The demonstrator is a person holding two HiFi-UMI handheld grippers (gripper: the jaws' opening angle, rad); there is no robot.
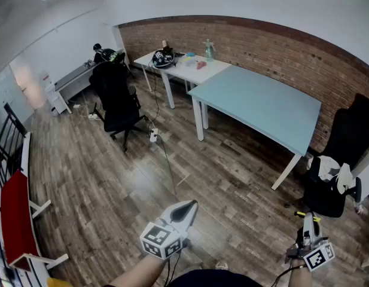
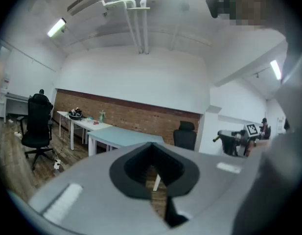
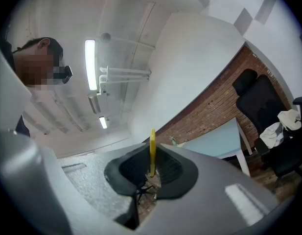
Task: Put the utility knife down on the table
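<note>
A thin yellow utility knife (image 3: 152, 151) stands edge-on between the jaws of my right gripper (image 3: 150, 174), which is shut on it and tilted slightly upward. In the head view that right gripper (image 1: 308, 221) hangs at the bottom right over the wooden floor, and the yellow knife (image 1: 308, 216) shows at its tip. My left gripper (image 1: 188, 207) is at the bottom centre, also over the floor, with its jaws together and nothing between them. The light blue table (image 1: 262, 103) stands well ahead of both grippers, and the left gripper view shows that table (image 2: 119, 137) beyond the left gripper (image 2: 153, 174).
A white table (image 1: 178, 64) with small items adjoins the blue one along the brick wall. One black office chair (image 1: 118, 100) stands at the left, another with cloths on it (image 1: 337, 175) at the right. A red bench (image 1: 17, 217) lines the left edge. A cable (image 1: 166, 154) crosses the floor.
</note>
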